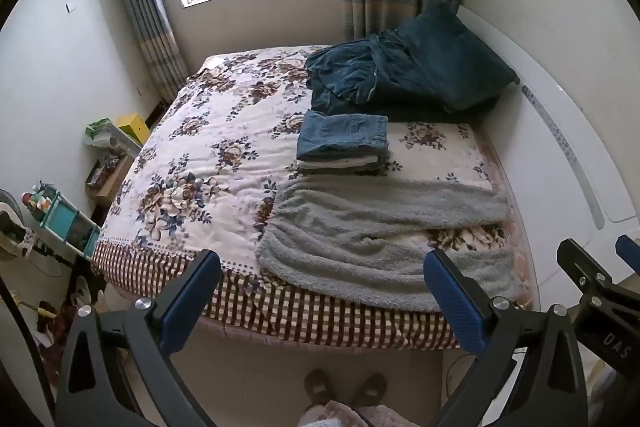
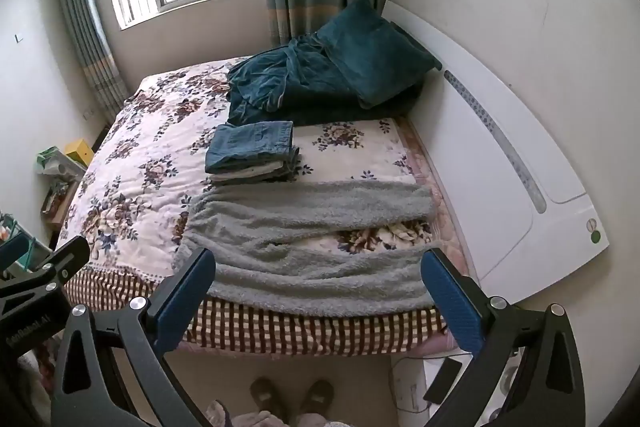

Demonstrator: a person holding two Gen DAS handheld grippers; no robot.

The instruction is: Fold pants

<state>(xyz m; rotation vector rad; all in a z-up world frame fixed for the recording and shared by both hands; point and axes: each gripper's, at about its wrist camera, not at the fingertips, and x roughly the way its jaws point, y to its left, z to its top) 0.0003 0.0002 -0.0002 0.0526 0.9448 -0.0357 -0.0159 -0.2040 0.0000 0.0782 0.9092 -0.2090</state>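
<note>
Left gripper [image 1: 322,281] and right gripper [image 2: 319,279] both spread wide, holding nothing, above the bed edge. Grey pants [image 2: 312,227] flat at 12 o'clock, legs apart. Folded stack [image 2: 252,153] beyond, possibly jeans on top; teal pillow [image 2: 372,55] at 1.

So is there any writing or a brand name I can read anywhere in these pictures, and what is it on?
"DAS" — white letters on the black body of the right gripper, seen from the left wrist view; cut off, likely part of a longer word.
"GenRobot.AI" — my best reading of small, tilted white letters on the left gripper body, right wrist view.
Boxes on the bedside shelf: any print is too small to read.
</note>
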